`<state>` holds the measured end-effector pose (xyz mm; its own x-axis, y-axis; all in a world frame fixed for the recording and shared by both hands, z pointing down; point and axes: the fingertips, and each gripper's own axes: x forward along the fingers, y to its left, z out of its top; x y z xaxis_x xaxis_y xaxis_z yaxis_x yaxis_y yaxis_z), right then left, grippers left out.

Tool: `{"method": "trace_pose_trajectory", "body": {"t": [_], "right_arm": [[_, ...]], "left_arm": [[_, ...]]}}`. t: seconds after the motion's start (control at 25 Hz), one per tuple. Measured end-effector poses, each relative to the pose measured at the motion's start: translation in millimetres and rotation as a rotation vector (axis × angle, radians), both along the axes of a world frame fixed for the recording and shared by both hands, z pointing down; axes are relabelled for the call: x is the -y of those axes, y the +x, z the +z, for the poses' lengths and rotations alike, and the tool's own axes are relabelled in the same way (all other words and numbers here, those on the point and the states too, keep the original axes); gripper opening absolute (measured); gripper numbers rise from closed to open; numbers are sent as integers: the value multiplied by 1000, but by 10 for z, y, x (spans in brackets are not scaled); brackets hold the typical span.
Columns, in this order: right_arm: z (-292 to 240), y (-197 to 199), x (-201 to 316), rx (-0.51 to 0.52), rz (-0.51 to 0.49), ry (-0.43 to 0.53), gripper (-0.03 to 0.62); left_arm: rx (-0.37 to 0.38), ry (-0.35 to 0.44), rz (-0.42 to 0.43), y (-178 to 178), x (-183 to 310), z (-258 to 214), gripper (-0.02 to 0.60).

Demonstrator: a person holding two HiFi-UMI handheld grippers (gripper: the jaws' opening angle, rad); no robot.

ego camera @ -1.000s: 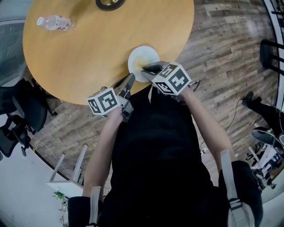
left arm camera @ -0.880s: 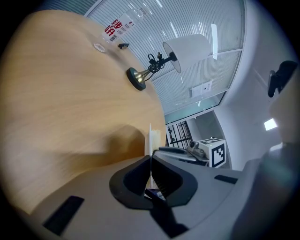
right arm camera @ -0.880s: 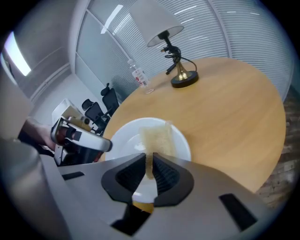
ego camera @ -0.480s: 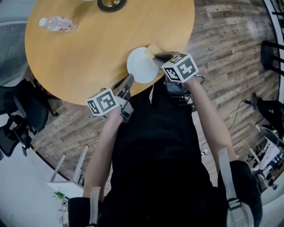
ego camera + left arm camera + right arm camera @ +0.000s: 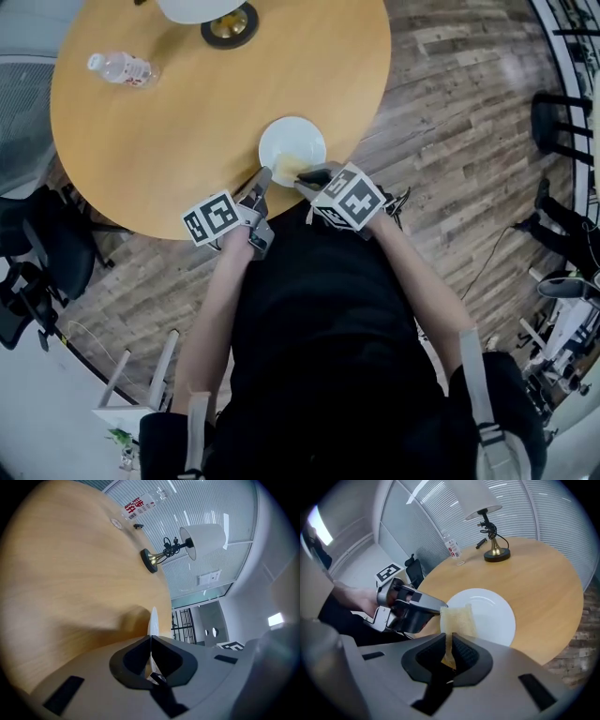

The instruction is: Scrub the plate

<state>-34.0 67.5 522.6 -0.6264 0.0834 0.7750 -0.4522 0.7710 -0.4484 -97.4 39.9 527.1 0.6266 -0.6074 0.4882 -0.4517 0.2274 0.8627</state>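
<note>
A white plate (image 5: 298,141) lies near the front edge of the round wooden table (image 5: 141,141). My left gripper (image 5: 262,180) is shut on the plate's near-left rim; in the left gripper view the plate (image 5: 153,618) shows edge-on between the closed jaws of the left gripper (image 5: 150,638). My right gripper (image 5: 450,645) is shut on a thin yellow sponge (image 5: 458,619), which lies flat on the near-left part of the plate (image 5: 492,616), next to the left gripper (image 5: 415,609). From the head view the sponge (image 5: 287,170) sits just beyond the right gripper (image 5: 306,177).
A lamp with a brass base (image 5: 227,21) and white shade stands at the table's far side. A plastic water bottle (image 5: 122,67) lies at the far left. Office chairs (image 5: 37,244) stand left of the table. Wooden floor (image 5: 450,103) runs to the right.
The right gripper swept the sponge off to the plate's far right side, then came back onto the plate's near part. The left gripper has kept its hold on the rim.
</note>
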Motion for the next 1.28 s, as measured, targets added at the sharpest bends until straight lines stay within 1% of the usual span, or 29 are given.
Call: {"method": "trace_pose_trajectory", "body": {"t": [0.12,0.24,0.4,0.48,0.6,0.8,0.92,1.08,1.2,1.28], "right_arm": [[-125,101,93,-13,41,20,37],[-211,331,234,-52,140,30,37],[-334,580,307,-63,265,23,37],[-379,664,290,-67,306,26,37],[-420,749,219,-69,349,20,37],[-475,807,144,-65,357,23,37],[-535,853,146,-46,350,40,37],[-616,972,178,-20,330,67,37],[-718,1096,174,1,308,85,37],[-778,1217,183,18,298,97,37]], "left_arm": [[-15,-1,-21,-6,64,49,20],[-18,-7,-36,-12,122,101,20],[-18,-28,-51,-38,179,165,20],[-3,-47,-53,-55,183,220,20],[48,-93,-36,-70,145,302,20],[139,-159,-6,-69,92,382,24],[188,-177,-7,-59,61,408,35],[236,-187,-26,-53,20,406,68],[283,-204,-63,-75,-64,367,116],[300,-209,-92,-38,-140,324,121]]}}
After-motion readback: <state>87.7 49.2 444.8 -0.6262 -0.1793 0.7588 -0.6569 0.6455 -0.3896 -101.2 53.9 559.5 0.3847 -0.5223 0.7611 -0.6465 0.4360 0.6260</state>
